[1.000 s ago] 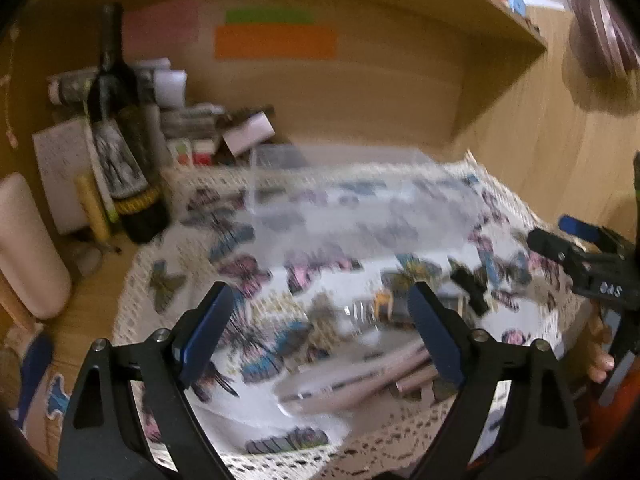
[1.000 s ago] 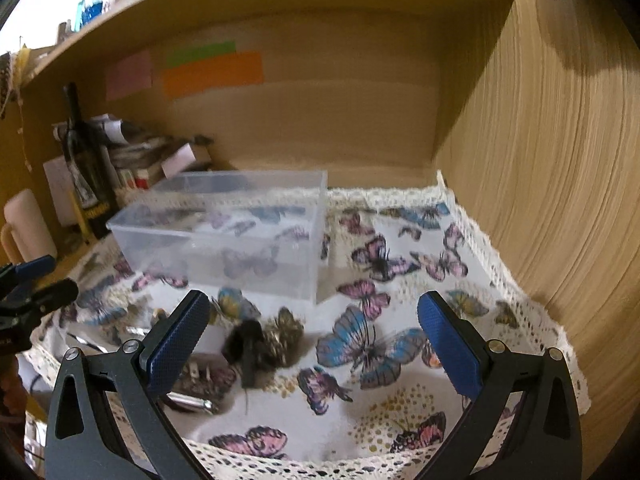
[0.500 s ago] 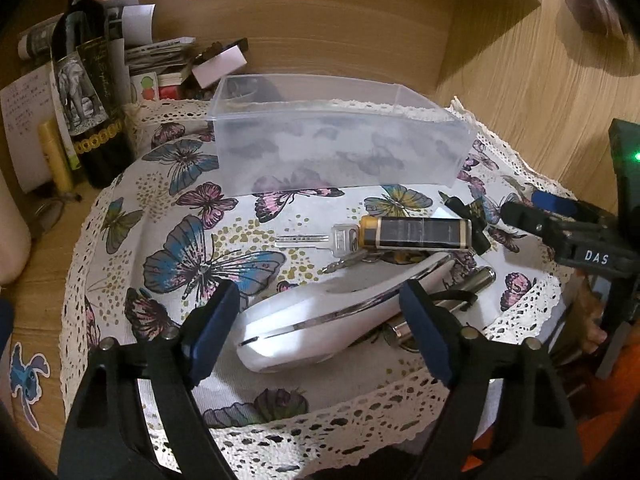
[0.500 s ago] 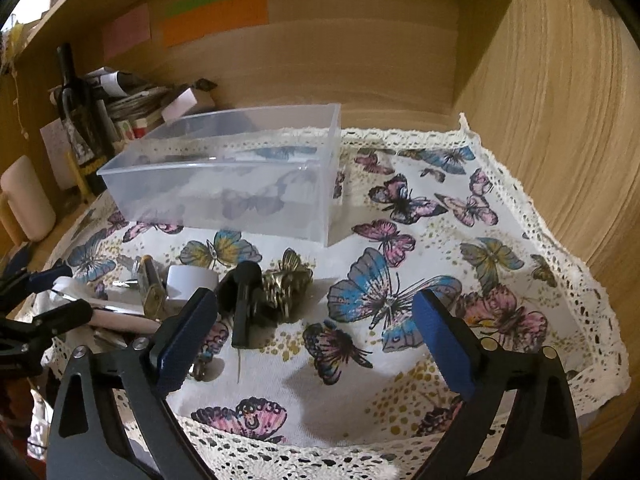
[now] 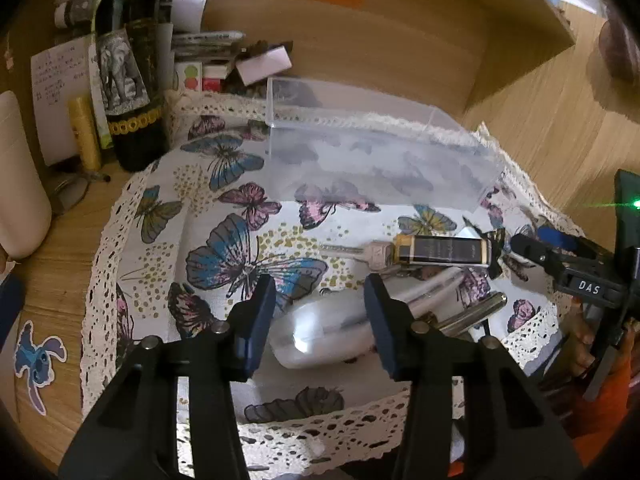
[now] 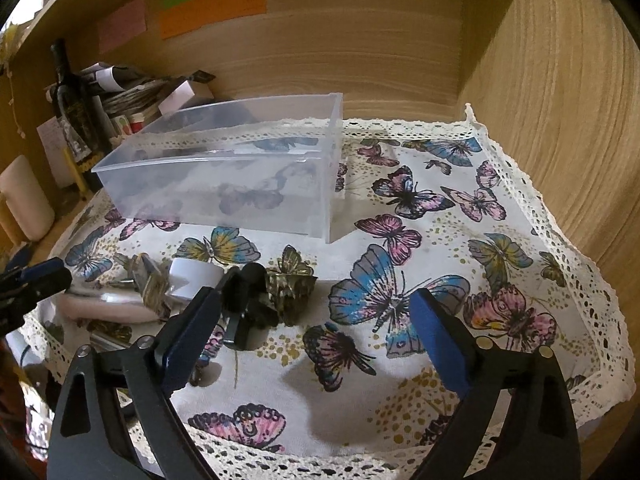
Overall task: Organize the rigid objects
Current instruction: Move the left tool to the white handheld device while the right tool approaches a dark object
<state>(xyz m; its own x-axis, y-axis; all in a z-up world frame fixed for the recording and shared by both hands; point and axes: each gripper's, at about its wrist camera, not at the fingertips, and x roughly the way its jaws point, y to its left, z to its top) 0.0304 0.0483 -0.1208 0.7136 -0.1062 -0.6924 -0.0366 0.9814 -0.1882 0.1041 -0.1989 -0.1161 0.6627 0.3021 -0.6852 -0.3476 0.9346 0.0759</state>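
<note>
A clear plastic box (image 5: 376, 152) stands empty on the butterfly cloth (image 5: 224, 256); it also shows in the right wrist view (image 6: 224, 184). In front of it lie a white glossy handled tool (image 5: 328, 328), a key (image 5: 360, 252), a gold-and-black tube (image 5: 440, 250) and a metal pen (image 5: 472, 312). My left gripper (image 5: 320, 300) is open, its fingers on either side of the white tool's end, not touching it that I can see. My right gripper (image 6: 316, 320) is open over the cloth, just right of a black clip (image 6: 244, 292) and a patterned butterfly clip (image 6: 292, 284).
A dark wine bottle (image 5: 132, 68), a yellow tube (image 5: 84, 132), a cream cylinder (image 5: 20, 180) and stacked papers stand at the back left. Wooden walls close the back and right. The right gripper shows at the right edge of the left wrist view (image 5: 560, 256).
The left gripper has come down and forward onto the white tool and its jaws have narrowed. The right gripper has moved closer to the clips.
</note>
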